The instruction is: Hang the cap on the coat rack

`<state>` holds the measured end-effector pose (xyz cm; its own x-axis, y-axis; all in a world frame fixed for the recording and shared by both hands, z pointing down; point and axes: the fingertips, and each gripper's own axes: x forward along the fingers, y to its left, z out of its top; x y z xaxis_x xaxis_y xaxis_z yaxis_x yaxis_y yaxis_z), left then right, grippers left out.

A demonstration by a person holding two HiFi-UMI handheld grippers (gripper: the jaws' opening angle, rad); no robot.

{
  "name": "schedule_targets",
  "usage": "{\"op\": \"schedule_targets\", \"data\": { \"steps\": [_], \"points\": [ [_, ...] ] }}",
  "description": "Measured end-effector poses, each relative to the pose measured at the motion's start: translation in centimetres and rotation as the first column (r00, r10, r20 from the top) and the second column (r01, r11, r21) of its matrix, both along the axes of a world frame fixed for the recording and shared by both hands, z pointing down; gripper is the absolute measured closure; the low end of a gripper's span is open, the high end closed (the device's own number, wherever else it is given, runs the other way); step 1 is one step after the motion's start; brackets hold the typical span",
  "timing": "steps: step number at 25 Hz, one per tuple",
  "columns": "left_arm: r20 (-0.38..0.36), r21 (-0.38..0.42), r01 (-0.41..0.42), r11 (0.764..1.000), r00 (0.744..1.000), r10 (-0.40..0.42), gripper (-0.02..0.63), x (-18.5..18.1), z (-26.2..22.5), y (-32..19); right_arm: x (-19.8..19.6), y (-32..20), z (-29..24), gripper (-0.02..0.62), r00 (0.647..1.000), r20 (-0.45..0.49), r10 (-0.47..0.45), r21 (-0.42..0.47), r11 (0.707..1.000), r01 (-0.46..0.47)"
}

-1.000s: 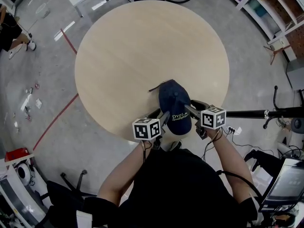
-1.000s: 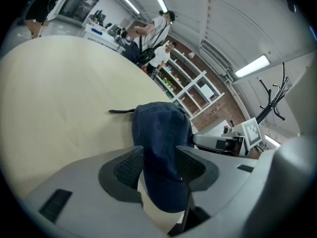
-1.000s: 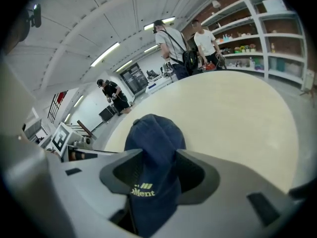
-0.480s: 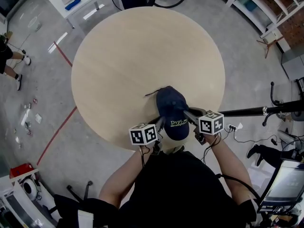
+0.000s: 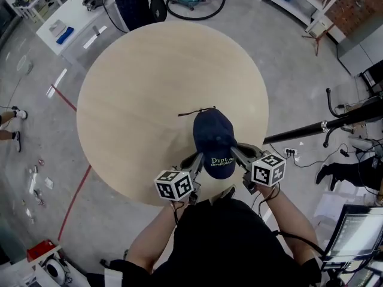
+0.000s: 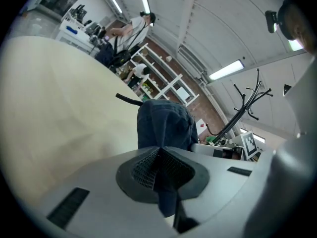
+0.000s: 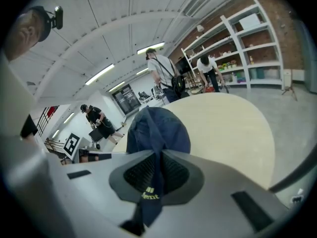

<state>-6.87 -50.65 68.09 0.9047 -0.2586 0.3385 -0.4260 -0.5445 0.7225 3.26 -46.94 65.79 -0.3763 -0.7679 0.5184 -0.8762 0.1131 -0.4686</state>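
- The cap (image 5: 213,137), dark navy, is pinched by its brim between both grippers at the near edge of the round worktop (image 5: 137,88), crown pointing away from the person.
- A second ago both sets of jaws stood wide on either side of the brim. They have just been closing, and the brim is now between them.
- The left gripper (image 5: 192,163) is clamped tight on the brim's left edge. Its own view shows blue cloth squeezed between the ribbed pads.
- The right gripper (image 5: 236,152) is clamped on the right edge, with the brim folded into a thick pleat between its pads.
- Compared with half a second ago, the cap looks raised a little off the worktop, crown tipped up and the back strap (image 5: 194,111) sticking out free.
- So I judge the pick-up done and the carry just starting. The hanging is not yet done.
- The coat rack (image 6: 250,101) stands well off to the person's right, its hooks bare as far as I can see.
- Writing: yellow-green stitching on the brim reads roughly "Dypt." A smaller line sits beneath it, of which only the ending "ent" is legible, in the right gripper view.
- The marker cubes (image 5: 268,168) carry black-and-white square patterns and no words.
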Motion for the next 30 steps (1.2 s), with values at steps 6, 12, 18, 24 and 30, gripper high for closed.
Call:
{"op": "schedule_targets", "data": {
  "steps": [6, 12, 18, 24, 30],
  "points": [
    [-0.063, 0.078, -0.066, 0.995, 0.996, 0.071, 0.588, 3.0, -3.5, 0.4, 2.2, 1.8, -4.3, 0.560, 0.995, -0.044, 0.088, 0.100, 0.992, -0.083],
    [-0.092, 0.145, -0.093, 0.985, 0.990, 0.107, 0.588, 4.6, -7.2, 1.4, 3.3, 3.4, -7.9, 0.566, 0.989, -0.095, 0.116, 0.182, 0.978, -0.098],
    [-0.114, 0.219, -0.086, 0.972, 0.987, 0.113, 0.588, 5.7, -10.7, 2.7, 4.3, 5.1, -11.2, 0.566, 0.986, -0.100, 0.137, 0.264, 0.959, -0.106],
    [-0.129, 0.292, -0.099, 0.951, 0.982, 0.142, 0.588, 7.6, -14.4, 4.8, 6.1, 7.4, -14.7, 0.566, 0.980, -0.115, 0.160, 0.332, 0.936, -0.114],
    [-0.138, 0.337, -0.111, 0.935, 0.977, 0.165, 0.588, 9.9, -16.8, 7.6, 8.4, 10.2, -17.0, 0.566, 0.976, -0.120, 0.180, 0.380, 0.917, -0.122]
  ]
}}
